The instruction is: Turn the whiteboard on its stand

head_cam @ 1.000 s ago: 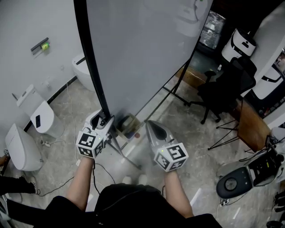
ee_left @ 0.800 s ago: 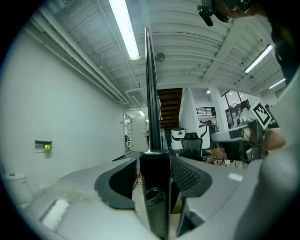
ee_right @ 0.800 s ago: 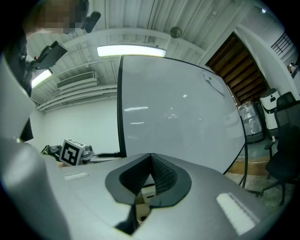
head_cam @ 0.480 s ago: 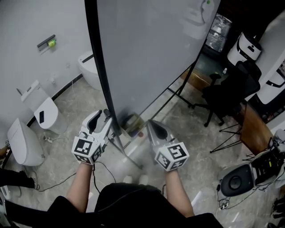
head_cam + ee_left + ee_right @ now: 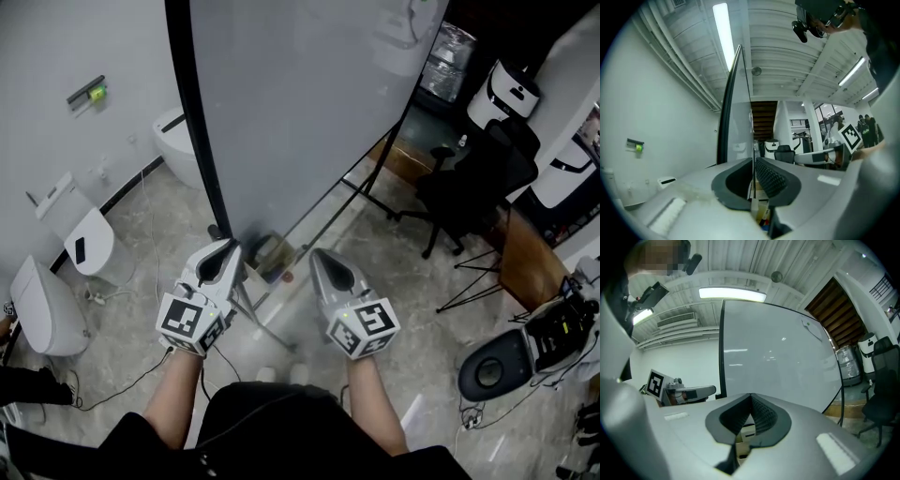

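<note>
Floor (image 5: pixel 375 272): grey marbled tile, glossy. Standing on it: three white toilets (image 5: pixel 42 309) along the left wall, spaced apart; black legs of the whiteboard stand (image 5: pixel 370 197) mid-room; an open box (image 5: pixel 267 258) among those legs; a black office chair (image 5: pixel 469 183) at right; a round grey-black machine (image 5: pixel 492 370) at lower right. A thin cable (image 5: pixel 122 389) trails loose near the toilets.

The whiteboard (image 5: pixel 300 112) closes the way straight ahead, toilets (image 5: pixel 89 246) stand along the wall at the left, an office chair (image 5: pixel 473 178) stands at the right, and the bare floor (image 5: pixel 394 258) between board and chair is free.
</note>
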Available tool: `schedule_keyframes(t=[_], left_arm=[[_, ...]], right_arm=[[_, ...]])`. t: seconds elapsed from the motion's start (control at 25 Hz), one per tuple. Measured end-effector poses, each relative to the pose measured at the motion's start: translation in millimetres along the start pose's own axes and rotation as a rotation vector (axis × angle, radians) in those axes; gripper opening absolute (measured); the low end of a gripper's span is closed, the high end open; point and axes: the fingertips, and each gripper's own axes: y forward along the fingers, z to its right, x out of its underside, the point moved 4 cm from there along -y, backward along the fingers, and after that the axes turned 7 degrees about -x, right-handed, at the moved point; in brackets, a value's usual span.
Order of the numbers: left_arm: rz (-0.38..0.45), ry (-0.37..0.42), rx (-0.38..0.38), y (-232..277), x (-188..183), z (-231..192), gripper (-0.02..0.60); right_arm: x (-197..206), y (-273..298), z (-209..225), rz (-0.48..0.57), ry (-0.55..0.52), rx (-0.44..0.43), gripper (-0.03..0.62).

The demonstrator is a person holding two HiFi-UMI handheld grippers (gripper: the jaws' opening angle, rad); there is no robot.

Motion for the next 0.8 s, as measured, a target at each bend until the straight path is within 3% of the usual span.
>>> schedule_keyframes(t=[0.12,0.36,0.8], left_arm=[[0.0,-0.034,0.036,8,1,14,0.005],[-0.003,-0.049,0.113,26,7,33,0.005],[-0.03,-0.06,0.187,39,18,64,0.003]], right_arm=[[-2,-6,3,0.003,-0.009,0.023,0.005],[-7,-18,11,0.004,-0.025,0.069,0.005],[-2,-43,11,0.001,-0.038,0.133,0.005]])
